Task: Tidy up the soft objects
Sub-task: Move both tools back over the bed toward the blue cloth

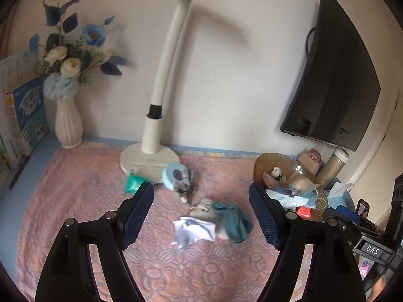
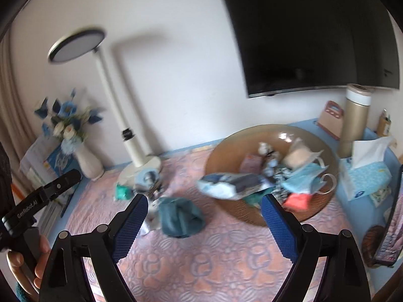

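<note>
Soft items lie on the pink patterned cloth (image 1: 75, 201): a teal cloth (image 1: 235, 220), a crumpled white piece (image 1: 194, 230), a grey fuzzy item (image 1: 204, 207), a green pouch (image 1: 132, 182) and a light blue ring-shaped item (image 1: 173, 175). My left gripper (image 1: 201, 216) is open and empty above the white piece and teal cloth. My right gripper (image 2: 204, 224) is open and empty, just in front of the teal cloth (image 2: 180, 217) and the brown glass bowl (image 2: 226, 146). The bowl holds several soft items, including a blue face mask (image 2: 302, 181) and a red piece (image 2: 297, 201).
A white desk lamp (image 1: 151, 151) stands at the back. A vase of blue and white flowers (image 1: 68, 125) is back left by books (image 1: 22, 115). A gold flask (image 2: 355, 120), tissue box (image 2: 365, 173) and phone (image 2: 395, 226) sit right. A dark screen (image 2: 314, 30) hangs above.
</note>
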`<state>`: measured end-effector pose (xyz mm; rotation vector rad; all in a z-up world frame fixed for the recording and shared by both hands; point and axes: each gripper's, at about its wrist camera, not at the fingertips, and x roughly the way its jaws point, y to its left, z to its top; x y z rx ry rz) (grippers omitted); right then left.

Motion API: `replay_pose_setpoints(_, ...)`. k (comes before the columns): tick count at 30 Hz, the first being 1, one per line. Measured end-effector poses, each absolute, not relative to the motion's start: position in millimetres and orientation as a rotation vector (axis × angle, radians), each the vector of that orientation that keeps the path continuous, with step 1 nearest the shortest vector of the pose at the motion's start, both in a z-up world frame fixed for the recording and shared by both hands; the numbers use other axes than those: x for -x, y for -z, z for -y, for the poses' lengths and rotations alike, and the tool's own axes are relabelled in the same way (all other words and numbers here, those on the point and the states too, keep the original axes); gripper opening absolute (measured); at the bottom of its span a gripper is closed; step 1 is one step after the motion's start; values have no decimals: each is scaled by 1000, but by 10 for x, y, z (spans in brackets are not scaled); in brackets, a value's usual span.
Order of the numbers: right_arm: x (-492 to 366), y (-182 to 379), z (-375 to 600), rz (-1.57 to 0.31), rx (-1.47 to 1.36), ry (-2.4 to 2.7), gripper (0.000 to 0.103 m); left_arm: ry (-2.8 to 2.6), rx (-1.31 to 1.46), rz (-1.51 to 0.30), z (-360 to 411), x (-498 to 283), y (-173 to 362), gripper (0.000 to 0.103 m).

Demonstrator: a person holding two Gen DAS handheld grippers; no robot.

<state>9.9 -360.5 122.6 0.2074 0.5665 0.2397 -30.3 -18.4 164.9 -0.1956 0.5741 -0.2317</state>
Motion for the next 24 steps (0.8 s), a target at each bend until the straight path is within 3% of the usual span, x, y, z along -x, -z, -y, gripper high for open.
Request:
replay_pose_setpoints(13,-419,-104,2753,-747,6,-229,90,155,120,-763,-258,209,-395,77)
replay_pose_setpoints(24,-578,171,2893,-821,-58,-227,90,120,194,-820,-404,141,-85,77)
